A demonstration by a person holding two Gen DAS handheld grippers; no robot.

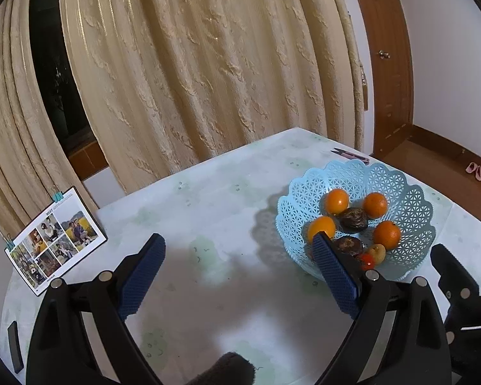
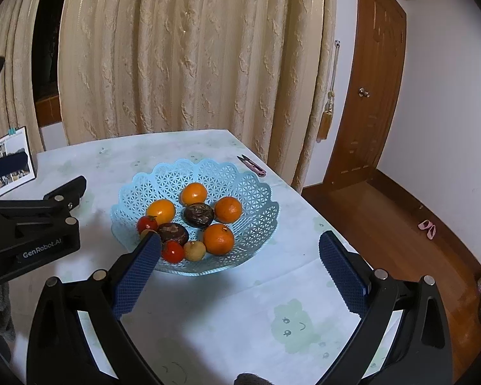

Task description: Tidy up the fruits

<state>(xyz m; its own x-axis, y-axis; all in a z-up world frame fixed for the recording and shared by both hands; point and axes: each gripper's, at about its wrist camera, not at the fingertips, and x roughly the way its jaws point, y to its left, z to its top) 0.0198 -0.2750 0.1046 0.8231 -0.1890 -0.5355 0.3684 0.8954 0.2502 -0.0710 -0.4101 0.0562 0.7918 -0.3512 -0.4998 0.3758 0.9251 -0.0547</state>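
With all the fruit, 4 oranges (image 2: 218, 239) among it, already in the blue lattice basket (image 2: 256, 192), both the left gripper (image 1: 237, 247) and right gripper (image 2: 240, 243), spread empty, should just back off gently.

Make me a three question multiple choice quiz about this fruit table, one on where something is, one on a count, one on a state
1. Where are the snips?
A. in the basket
B. on the table behind the basket
C. in a gripper

2. How many oranges are in the basket?
A. two
B. four
C. six

3. The right gripper is:
A. open and empty
B. shut on an orange
C. shut on a tomato

Answers: B, they lie on the cloth beyond the rim; B, four orange fruits show; A, its fingers stand wide apart with nothing between them.
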